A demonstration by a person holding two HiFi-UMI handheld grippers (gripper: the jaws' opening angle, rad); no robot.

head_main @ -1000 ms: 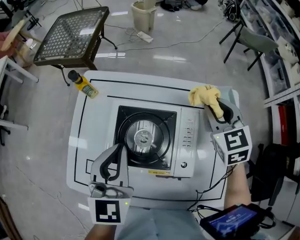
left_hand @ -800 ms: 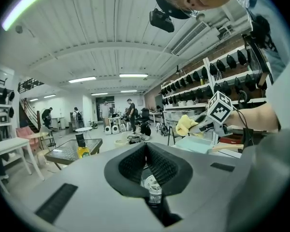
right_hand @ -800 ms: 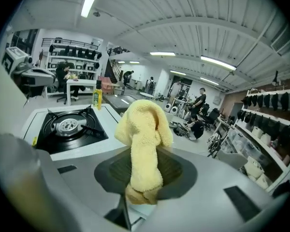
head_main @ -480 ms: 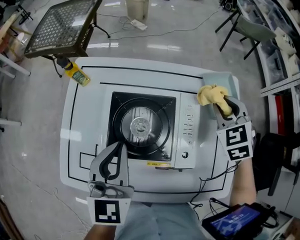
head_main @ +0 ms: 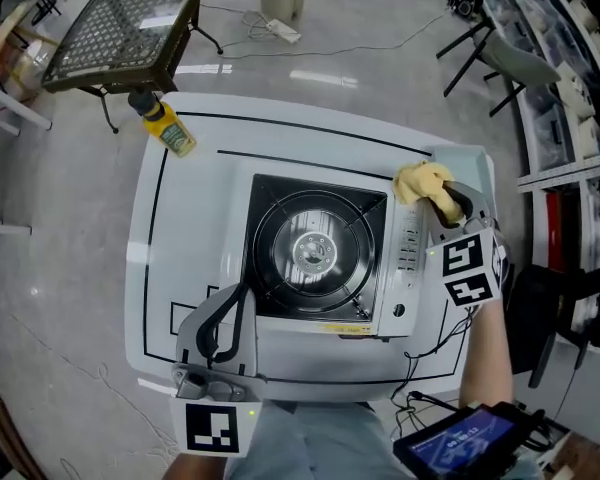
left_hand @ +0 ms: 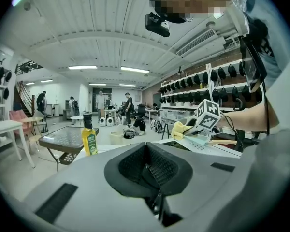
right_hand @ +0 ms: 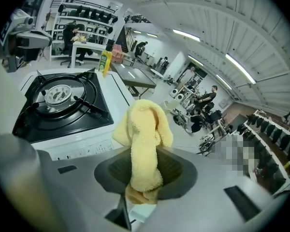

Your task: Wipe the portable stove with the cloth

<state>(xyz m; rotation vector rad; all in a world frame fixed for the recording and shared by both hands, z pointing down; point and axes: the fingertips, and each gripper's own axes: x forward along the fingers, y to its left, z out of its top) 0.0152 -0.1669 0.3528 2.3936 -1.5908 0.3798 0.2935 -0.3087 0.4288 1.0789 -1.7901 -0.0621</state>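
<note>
Since the cloth (right_hand: 143, 144) is soft, fluffy and very light, my right tongs (head_main: 446, 204) do not need to squeeze hard. They are closed on it now, with one end pinched deep between the two sides. The rest of the yellow cloth sticks out in front and flops over itself. I think that floppy part is good for wiping, because it will bend and press flat. It may also bunch up or slide out if I drag it too fast. A hold near the middle of the cloth would keep it safer.

The cloth is at the far right corner of the stove (head_main: 320, 258), just by the white strip with the knob. I cannot tell if it touches the stove yet. The stove sits in the middle of the white worktop (head_main: 185, 218). It looks hard and smooth on its white part. The black middle (head_main: 315, 253) has a ring and raised arms where soft cloth could snag.

My left tongs (head_main: 223, 320) are closed with nothing in them, near the front left corner of the stove. A yellow bottle (head_main: 169, 132) stands at the far left corner, well apart.
</note>
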